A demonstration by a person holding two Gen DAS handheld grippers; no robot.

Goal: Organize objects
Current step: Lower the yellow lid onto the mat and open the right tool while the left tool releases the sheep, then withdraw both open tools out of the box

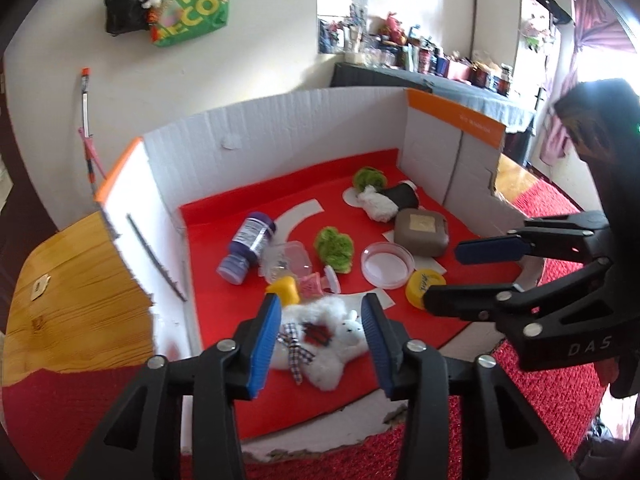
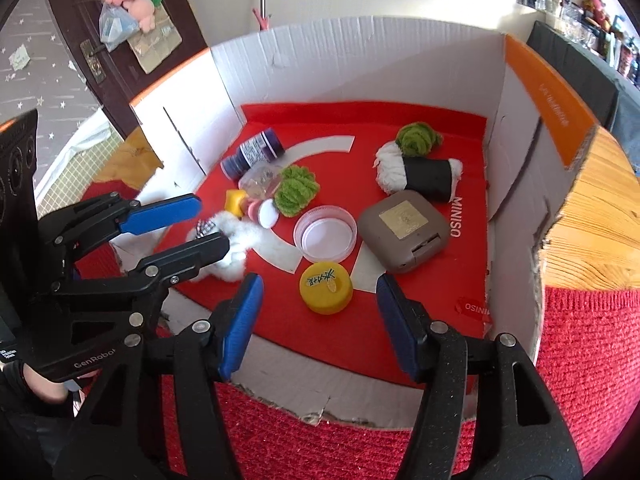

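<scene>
- The left gripper (image 1: 318, 340) is hanging at the bottom centre of its own view with its blue fingers (image 1: 262, 344) parted, straddling the white fluffy plush toy with the checked ribbon (image 1: 320, 340), which is lying on the red paper liner (image 1: 224, 320) of the white cardboard box (image 1: 280, 128); the fingers are not pressing on it as far as I can see.
- If they are closing from here, the soft fur may be compressing unevenly, so the toy could be slipping out or coming up by a tuft only.
- The small yellow plastic cup (image 1: 285, 290) and the pink-and-white little bottle (image 1: 316, 283) are sitting just beyond the plush; a push forward could be knocking them into the clear plastic container (image 1: 290, 262) and the purple bottle lying on its side (image 1: 250, 246).
- The right gripper (image 2: 318, 322) is also standing open and empty at the bottom centre of its view, with the round yellow lid bearing a sticker (image 2: 326, 288) lying between and just beyond its fingers.
- That lid is low and flat, so I judge the fingers could be scraping the liner or flicking it toward the shallow clear pink-rimmed dish (image 2: 325, 234) and the grey-brown square case (image 2: 404, 230).
- Both grippers are working near each other in the lower part of the box, so they may be colliding.
</scene>
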